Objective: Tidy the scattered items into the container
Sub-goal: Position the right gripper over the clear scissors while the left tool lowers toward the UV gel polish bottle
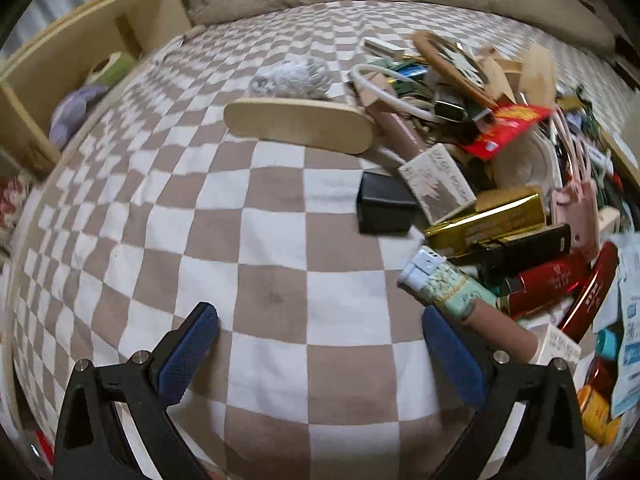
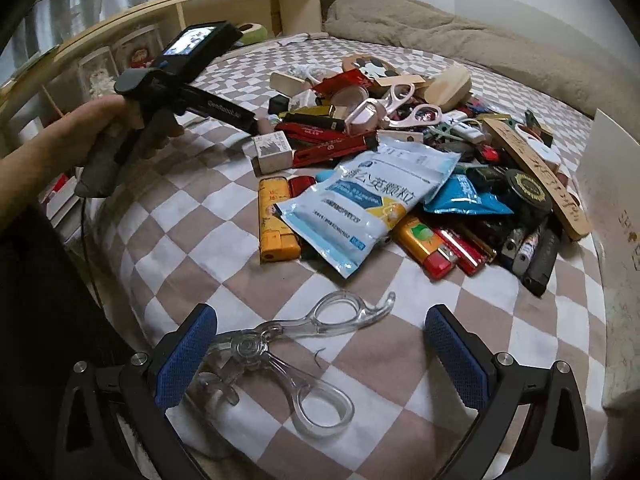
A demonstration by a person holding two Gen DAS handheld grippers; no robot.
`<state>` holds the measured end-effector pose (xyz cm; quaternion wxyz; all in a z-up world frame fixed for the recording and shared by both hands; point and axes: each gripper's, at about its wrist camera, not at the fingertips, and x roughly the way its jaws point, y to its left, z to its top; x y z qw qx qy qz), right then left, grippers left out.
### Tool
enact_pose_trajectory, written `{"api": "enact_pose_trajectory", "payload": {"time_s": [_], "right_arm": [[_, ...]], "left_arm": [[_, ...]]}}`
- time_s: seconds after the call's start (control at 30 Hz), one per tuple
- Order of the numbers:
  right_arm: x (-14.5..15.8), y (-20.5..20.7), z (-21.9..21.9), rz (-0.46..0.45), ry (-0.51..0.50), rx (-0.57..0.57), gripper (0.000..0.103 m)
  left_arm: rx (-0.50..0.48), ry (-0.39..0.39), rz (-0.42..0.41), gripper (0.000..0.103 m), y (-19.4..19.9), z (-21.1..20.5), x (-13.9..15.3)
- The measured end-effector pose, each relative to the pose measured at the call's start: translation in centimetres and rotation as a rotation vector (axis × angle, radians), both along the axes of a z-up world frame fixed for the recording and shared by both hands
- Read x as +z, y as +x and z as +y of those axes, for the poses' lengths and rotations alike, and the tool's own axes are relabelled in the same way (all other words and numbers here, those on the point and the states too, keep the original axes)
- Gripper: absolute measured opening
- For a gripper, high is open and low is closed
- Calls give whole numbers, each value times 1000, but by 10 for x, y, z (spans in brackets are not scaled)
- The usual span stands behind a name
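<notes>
Right claw (image 2: pixel 320 360): jaws spread wide and empty, set low over the clear plastic eyelash curler (image 2: pixel 288 360) lying apart from the heap on the brown-and-white checked bedcover (image 2: pixel 168 248), likely its next pick. Left claw (image 1: pixel 320 360): likewise apart and empty, beside the scattered pile of lighters, packets and boxes (image 1: pixel 500 208). White container wall (image 2: pixel 616 216) stands just right of the pile.

Matt checked cloth sheet (image 2: pixel 192 256); clear glossy plastic curler (image 2: pixel 280 356); glossy foil pouch (image 2: pixel 368 200); bare wood brush (image 1: pixel 298 124).
</notes>
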<state>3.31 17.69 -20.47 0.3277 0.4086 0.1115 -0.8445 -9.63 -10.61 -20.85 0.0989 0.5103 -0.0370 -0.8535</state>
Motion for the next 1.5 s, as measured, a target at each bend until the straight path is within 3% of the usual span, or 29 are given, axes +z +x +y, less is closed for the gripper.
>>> {"api": "enact_pose_trajectory", "payload": {"time_s": [0.2,0.33,0.63,0.93,1.03,1.2,1.37,1.5], "right_arm": [[12,12,-3,60,2,78,103],[16,8,1,-38,-37,184,103],[10,-4,9,-209,10,151,103],[5,14,-10,-189,61,174,103],[3,16,-11,-182,73,165,103],[1,16,-12,-184,73,161,103],[0,14,-8,-200,47,151,103],[-1,12,-6,-205,33,141,103]], "left_arm": [[-9,96,15,103,18,-2,19],[-100,136,46,103,34,18,35],[-302,143,3,103,50,78,24],[-329,234,-25,103,35,95,12],[-348,231,-14,103,32,100,10],[-360,148,46,103,25,89,15],[-434,235,26,103,17,71,18],[-444,228,9,103,8,72,11]]}}
